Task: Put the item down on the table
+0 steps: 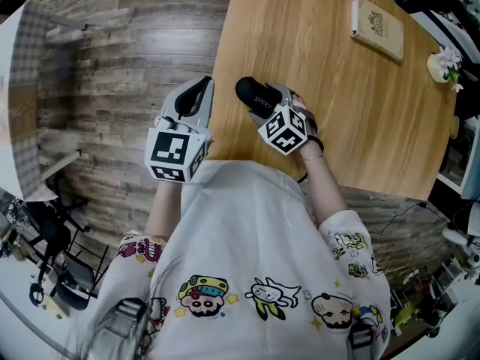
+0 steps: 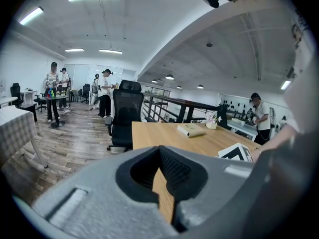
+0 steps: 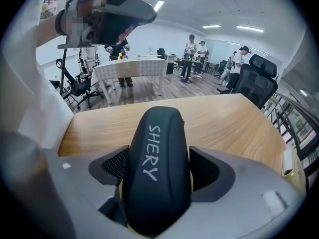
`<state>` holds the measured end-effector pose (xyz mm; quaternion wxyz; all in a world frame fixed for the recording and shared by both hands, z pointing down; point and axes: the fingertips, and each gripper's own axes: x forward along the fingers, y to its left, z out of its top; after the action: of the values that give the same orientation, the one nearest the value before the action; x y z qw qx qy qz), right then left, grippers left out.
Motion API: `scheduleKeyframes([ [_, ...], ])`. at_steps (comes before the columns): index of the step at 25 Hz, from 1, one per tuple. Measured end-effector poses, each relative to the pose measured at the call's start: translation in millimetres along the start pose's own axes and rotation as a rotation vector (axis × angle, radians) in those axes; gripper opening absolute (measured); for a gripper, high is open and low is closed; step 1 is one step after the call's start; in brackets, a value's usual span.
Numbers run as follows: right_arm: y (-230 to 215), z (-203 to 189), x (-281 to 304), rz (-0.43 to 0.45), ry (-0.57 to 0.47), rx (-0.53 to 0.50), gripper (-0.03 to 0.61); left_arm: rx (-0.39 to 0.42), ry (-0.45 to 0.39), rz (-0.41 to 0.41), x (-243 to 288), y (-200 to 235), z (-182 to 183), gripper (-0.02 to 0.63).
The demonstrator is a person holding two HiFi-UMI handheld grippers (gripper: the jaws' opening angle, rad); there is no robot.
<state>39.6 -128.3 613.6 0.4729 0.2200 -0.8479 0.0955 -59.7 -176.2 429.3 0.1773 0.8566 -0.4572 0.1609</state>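
A black oblong case (image 1: 257,96) with white lettering sticks out of my right gripper (image 1: 271,103), low over the near left part of the wooden table (image 1: 337,88). In the right gripper view the case (image 3: 157,153) fills the gap of the right gripper (image 3: 158,176), whose pads stand against its two sides. I cannot tell whether the case touches the table (image 3: 224,118). My left gripper (image 1: 193,97) hovers just off the table's left edge above the floor. The left gripper (image 2: 162,183) has its jaws together with nothing between them.
A beige flat box (image 1: 377,27) lies at the table's far right, with a small flower pot (image 1: 445,64) beside it. A black office chair (image 2: 124,114) stands at the table's end. A checked-cloth table (image 3: 130,67) and several people stand further back.
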Motion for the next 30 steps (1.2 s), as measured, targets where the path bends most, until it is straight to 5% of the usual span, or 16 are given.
scheduleKeyframes([
  [16,-6.3,12.0,-19.7,-0.043,-0.063,0.054,0.417,0.003,-0.022,0.010,-8.3,-0.5,3.8,-0.002],
  [30,-19.1,15.7,-79.6,-0.177,-0.200,0.226,0.417,0.037,-0.076,-0.013,-29.5,-16.6,14.7,-0.002],
])
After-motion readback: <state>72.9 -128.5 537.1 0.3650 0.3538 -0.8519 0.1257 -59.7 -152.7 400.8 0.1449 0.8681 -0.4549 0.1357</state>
